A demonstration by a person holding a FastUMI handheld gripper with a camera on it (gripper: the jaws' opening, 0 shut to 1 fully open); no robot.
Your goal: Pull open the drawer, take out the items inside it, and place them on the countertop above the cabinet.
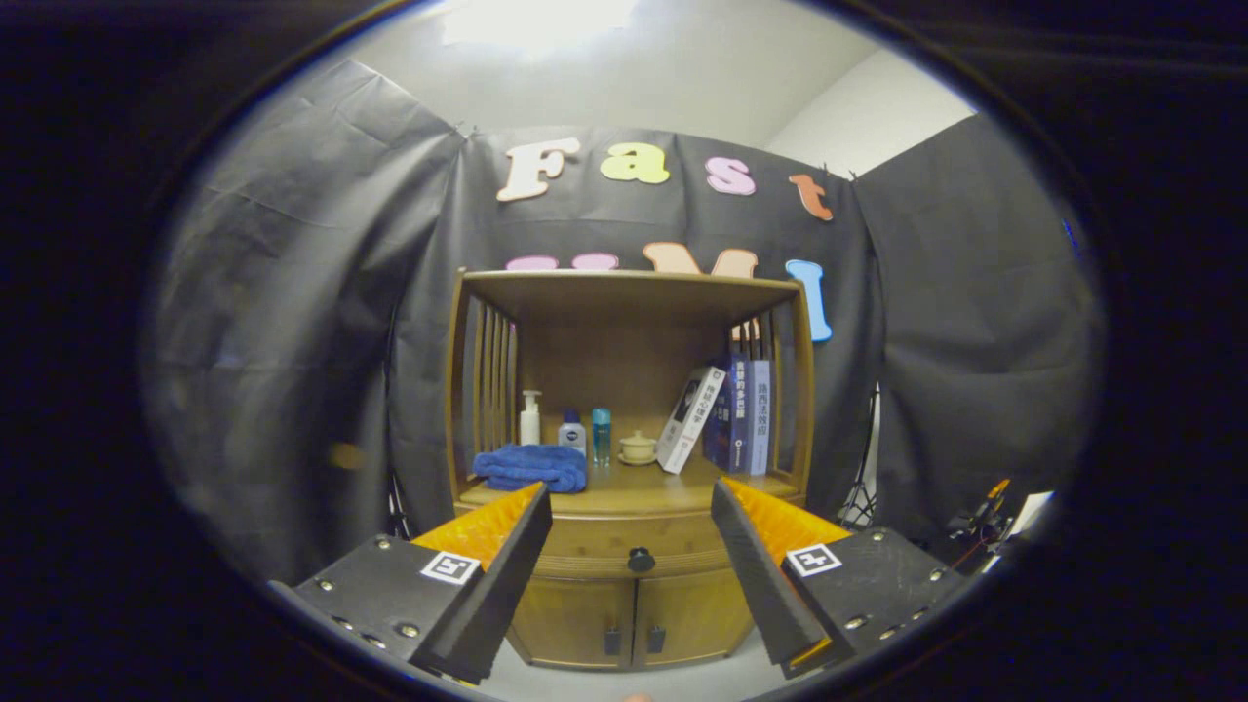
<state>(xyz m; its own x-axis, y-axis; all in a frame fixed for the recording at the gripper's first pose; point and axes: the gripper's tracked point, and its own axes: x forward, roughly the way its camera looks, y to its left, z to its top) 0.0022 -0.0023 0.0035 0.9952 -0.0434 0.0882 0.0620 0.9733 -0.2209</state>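
A wooden cabinet [629, 409] stands against the booth wall, some way beyond my fingers. Its drawer [595, 542] is closed, with a round dark knob [641, 560] that I see between the two fingers. The countertop [634, 492] above the drawer carries a folded blue towel [531, 467], a white pump bottle [529, 419], a small white bottle with a blue cap [572, 432], a slim teal bottle [602, 435], a small lidded cup [638, 448] and several books [726, 414]. My gripper [632, 502] is open, with nothing between its fingers. The drawer's contents are hidden.
Below the drawer are two cabinet doors [629, 619] with dark handles. Slatted sides and a wooden top enclose the shelf space. A tripod leg and cables [863, 487] stand right of the cabinet, with some equipment [985, 512] further right. Pale floor lies before the cabinet.
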